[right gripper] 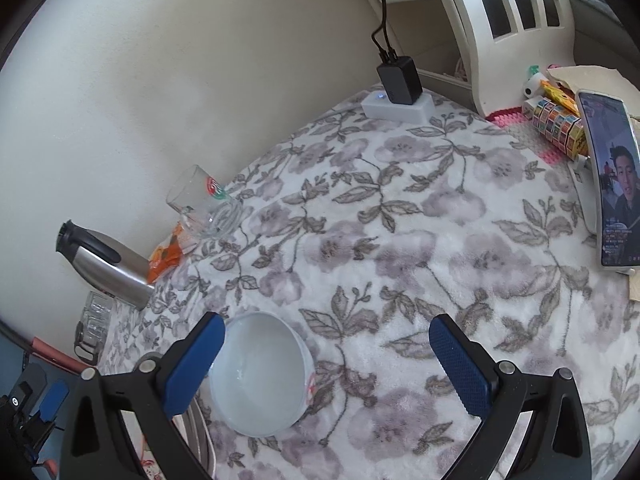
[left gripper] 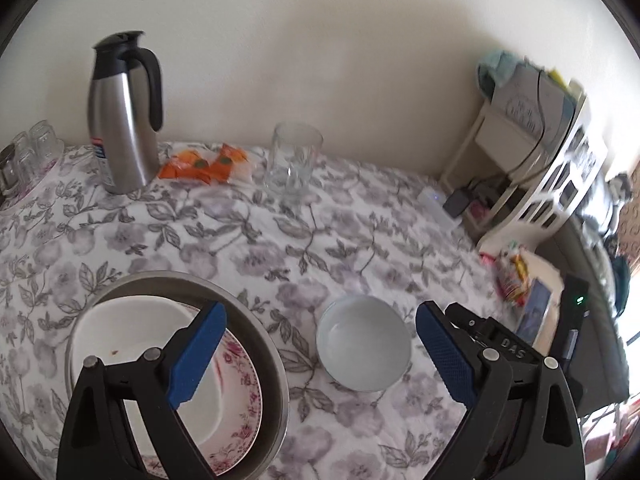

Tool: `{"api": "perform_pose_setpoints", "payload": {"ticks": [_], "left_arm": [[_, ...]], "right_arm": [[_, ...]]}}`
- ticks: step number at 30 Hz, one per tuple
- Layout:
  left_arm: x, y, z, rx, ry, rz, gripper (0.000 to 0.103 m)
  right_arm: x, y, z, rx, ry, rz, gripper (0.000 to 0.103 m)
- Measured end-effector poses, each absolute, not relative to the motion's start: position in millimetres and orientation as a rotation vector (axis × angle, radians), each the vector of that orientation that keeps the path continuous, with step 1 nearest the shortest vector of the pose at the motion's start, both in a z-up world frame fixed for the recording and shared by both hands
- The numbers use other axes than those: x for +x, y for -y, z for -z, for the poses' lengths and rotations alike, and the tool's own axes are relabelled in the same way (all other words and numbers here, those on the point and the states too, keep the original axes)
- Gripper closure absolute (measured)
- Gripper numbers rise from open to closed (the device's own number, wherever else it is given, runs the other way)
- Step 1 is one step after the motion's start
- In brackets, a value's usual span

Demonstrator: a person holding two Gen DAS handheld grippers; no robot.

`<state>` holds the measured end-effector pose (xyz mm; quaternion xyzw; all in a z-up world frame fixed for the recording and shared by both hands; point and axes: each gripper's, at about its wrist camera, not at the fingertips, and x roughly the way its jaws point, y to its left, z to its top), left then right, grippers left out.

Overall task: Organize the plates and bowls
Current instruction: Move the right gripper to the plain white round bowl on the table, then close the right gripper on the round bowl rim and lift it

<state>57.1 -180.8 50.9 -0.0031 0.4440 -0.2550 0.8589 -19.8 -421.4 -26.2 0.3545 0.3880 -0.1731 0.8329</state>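
Note:
A pale blue-white bowl (left gripper: 363,343) stands empty on the flowered tablecloth, between the fingers of my left gripper (left gripper: 320,356), which is open and above it. To its left a steel tray (left gripper: 256,332) holds a pink-flowered plate (left gripper: 240,364) with a white plate (left gripper: 132,332) on top. In the right wrist view the same bowl (right gripper: 258,374) sits just right of the left fingertip of my right gripper (right gripper: 326,364), which is open and holds nothing. The tray's rim (right gripper: 200,436) shows at the lower left.
A steel thermos jug (left gripper: 124,116), orange snack packets (left gripper: 200,164) and a glass mug (left gripper: 294,160) stand along the far wall. A white charger block (right gripper: 398,106), a phone (right gripper: 612,184) on a stand, snacks (right gripper: 554,122) and a white shelf unit (left gripper: 532,168) fill the right side.

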Motion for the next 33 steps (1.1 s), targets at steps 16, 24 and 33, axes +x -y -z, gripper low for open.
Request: {"api": "perform_pose_setpoints", "payload": {"ticks": [16, 24, 33], "left_arm": [[85.7, 233.8, 35.1, 0.095, -1.147, 0.558, 0.041], [88.7, 236.5, 57.7, 0.093, -1.206, 0.566, 0.057], [93.2, 234.8, 71.1, 0.09, -1.223, 0.547, 0.077]], "right_arm": [[3.1, 402.2, 67.6, 0.719, -1.001, 0.278, 0.009], [12.9, 387.8, 78.4, 0.646, -1.066, 0.249, 0.045], [19.9, 381.2, 87.9, 0.618, -1.102, 0.224, 0.068]]}}
